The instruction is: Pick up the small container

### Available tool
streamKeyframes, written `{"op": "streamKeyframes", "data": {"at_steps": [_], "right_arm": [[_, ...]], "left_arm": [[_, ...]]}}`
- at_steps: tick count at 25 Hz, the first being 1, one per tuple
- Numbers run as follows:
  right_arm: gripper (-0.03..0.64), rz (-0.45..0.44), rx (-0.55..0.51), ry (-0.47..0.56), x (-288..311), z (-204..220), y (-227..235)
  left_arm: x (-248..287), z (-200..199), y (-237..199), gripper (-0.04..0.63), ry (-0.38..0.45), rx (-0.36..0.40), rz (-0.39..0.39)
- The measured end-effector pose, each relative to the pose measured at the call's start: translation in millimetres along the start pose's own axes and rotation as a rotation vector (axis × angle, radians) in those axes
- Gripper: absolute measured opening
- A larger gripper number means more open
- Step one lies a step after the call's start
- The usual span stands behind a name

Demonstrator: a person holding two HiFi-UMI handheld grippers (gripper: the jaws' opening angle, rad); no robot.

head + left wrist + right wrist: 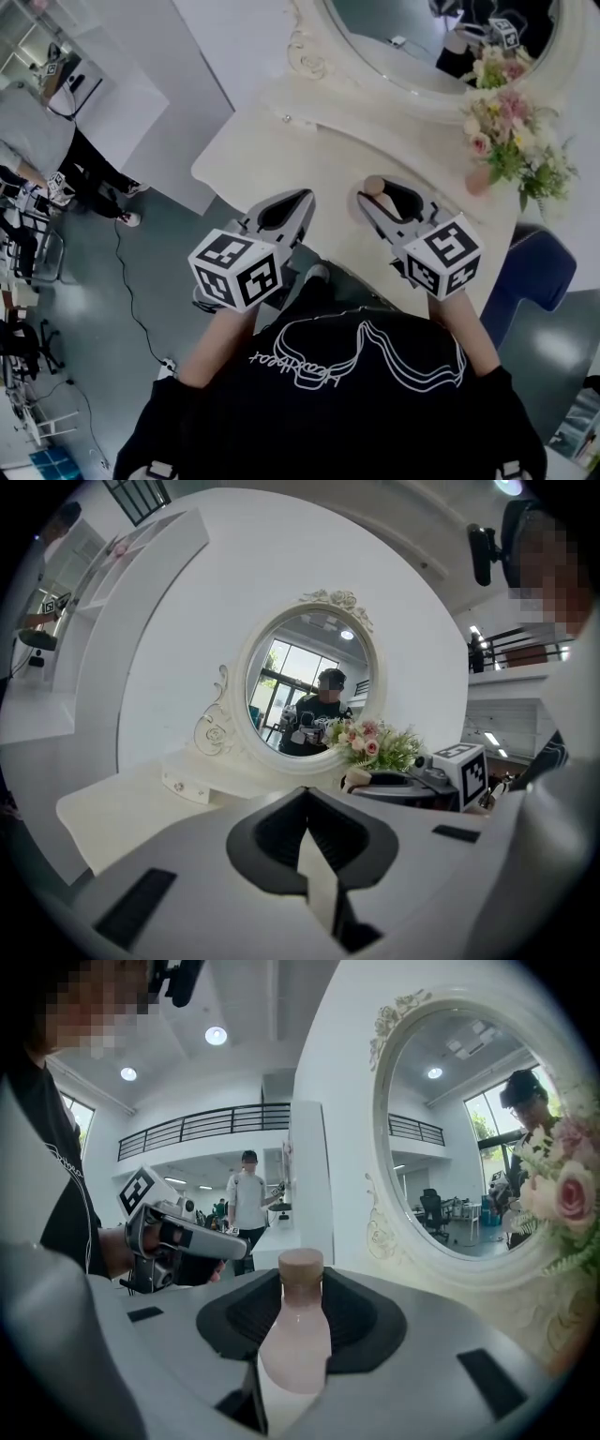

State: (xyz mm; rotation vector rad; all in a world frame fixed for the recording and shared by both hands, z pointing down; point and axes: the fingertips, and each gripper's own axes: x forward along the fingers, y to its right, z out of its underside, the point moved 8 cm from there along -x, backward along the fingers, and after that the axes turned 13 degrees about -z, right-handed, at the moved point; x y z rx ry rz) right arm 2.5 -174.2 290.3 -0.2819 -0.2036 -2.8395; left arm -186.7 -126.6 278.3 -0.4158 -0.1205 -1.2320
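While right gripper (302,1285) clamps small container (293,1344), pink bottle, tan cap (301,1262), left gripper (307,803) clenched empty.

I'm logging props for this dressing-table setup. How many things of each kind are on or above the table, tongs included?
Tongs: 2, the left tongs and the right tongs
Containers: 1, the small container, gripped in the right tongs
Mirrors: 1, the oval mirror
Flowers: 1, the flower bunch
Total: 5
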Motion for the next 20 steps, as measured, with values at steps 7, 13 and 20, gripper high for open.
{"op": "streamKeyframes", "data": {"at_steps": [7, 13, 20], "right_arm": [[0.138, 0.005, 0.004, -0.006, -6.7, -1.5, 0.3], [0.138, 0.000, 0.004, -0.004, -5.1, 4.1, 0.3], [0.138, 0.014, 0.014, 0.006, -13.0, 9.5, -6.0]], "left_arm": [[0.0, -1.5, 9.6, 0.003, 0.003, 0.000, 0.008], [1.3, 4.9, 10.1, 0.003, 0.002, 0.000, 0.008], [-5.8, 7.5, 18.4, 0.003, 0.009, 0.002, 0.009]]}}
